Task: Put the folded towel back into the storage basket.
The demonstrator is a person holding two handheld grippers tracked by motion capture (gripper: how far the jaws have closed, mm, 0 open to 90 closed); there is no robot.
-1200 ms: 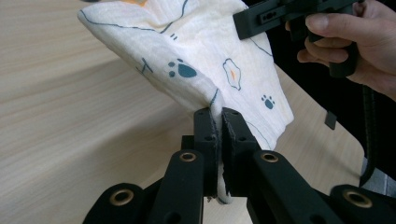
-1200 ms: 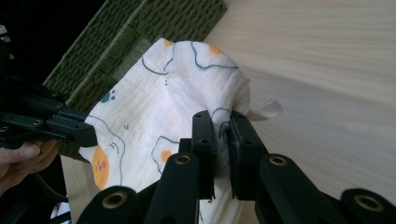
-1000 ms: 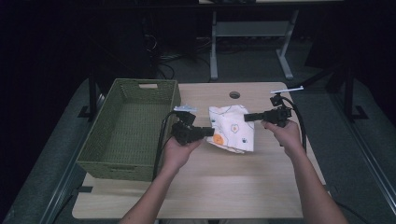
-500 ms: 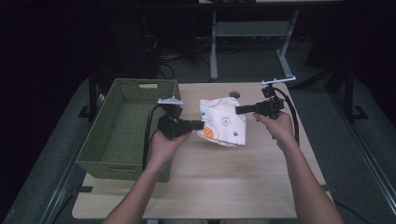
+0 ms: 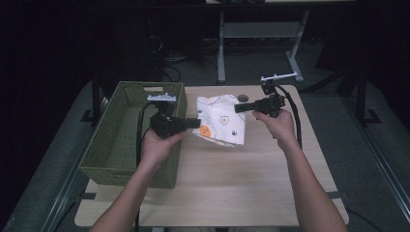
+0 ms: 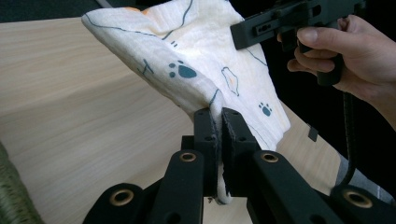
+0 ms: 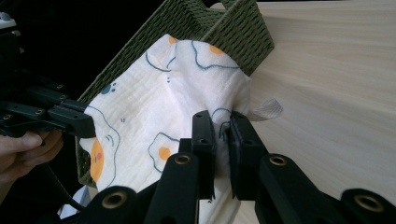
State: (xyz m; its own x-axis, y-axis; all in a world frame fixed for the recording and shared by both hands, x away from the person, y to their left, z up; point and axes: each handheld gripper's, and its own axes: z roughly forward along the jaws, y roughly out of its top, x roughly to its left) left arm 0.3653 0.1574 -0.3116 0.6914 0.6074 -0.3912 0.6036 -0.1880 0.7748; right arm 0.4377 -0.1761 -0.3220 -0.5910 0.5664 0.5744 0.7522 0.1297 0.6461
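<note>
Printed white cloth (image 5: 221,120), lifted, stretched above table

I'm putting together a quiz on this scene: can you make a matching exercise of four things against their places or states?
Things:
1. white printed cloth
2. green woven basket
3. left gripper
4. light wooden table

States:
A. bears the basket
B. held up between both grippers
C. stands at the table's left side
D. shut on one cloth edge

Pairs: 1-B, 2-C, 3-D, 4-A

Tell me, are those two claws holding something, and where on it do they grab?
Yes: a printed white cloth. The left gripper pinches one edge, the right gripper the opposite edge.
</note>
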